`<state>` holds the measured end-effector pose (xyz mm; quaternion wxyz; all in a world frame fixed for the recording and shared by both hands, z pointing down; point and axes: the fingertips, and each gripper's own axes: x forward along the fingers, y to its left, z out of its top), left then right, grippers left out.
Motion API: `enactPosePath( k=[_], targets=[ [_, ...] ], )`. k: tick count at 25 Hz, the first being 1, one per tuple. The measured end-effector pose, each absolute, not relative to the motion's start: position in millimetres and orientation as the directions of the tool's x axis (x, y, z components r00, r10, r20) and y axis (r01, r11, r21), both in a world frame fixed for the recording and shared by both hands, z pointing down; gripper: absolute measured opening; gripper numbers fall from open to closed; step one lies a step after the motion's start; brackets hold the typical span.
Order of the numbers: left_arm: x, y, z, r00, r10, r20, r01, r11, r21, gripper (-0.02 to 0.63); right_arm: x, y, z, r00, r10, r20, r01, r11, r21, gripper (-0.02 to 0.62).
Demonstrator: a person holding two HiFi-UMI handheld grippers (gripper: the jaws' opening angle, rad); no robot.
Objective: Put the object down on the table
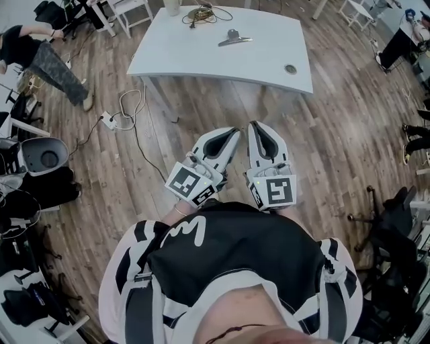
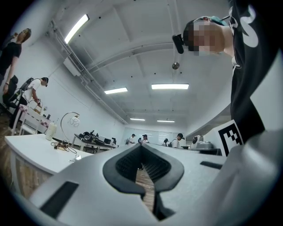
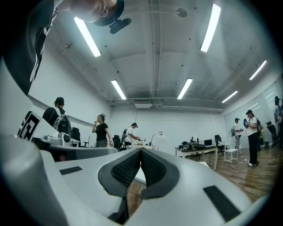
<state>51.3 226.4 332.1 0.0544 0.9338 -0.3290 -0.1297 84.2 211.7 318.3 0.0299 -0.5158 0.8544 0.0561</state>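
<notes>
A white table [image 1: 201, 54] stands ahead of me on the wooden floor. On it lies a grey metal clip-like object [image 1: 234, 38], small and far off in the left gripper view [image 2: 76, 157]. Both grippers hover side by side close to my body, short of the table's near edge and pointing towards it. My left gripper [image 1: 235, 132] is shut, its dark pads meeting at the tip [image 2: 141, 146] with nothing between them. My right gripper [image 1: 255, 125] is also shut and empty, pads touching [image 3: 141, 150].
On the table's far side lie a coil of cable [image 1: 201, 13] and a white cup [image 1: 172, 7]; a round grommet [image 1: 290, 68] sits near its right corner. A power strip with cord [image 1: 111, 121] lies on the floor at the left. People, chairs and desks ring the room.
</notes>
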Motion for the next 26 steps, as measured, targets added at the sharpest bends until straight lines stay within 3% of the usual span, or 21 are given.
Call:
enactPosePath(
  k=[9, 26],
  targets=[
    [74.5, 242.9, 332.7, 0.744, -0.635, -0.208, -0.609, -0.773, 0.181, 0.003, 106.7, 228.6, 321.5, -0.473, -0.875, -0.102, -0.881, 0.467, 0.078, 0.017],
    [59.3, 256.1, 324.0, 0.73, -0.65, -0.211, -0.636, -0.759, 0.136, 0.003, 88.3, 241.3, 315.6, -0.503, -0.855, -0.125, -0.864, 0.496, 0.086, 0.017]
  ],
)
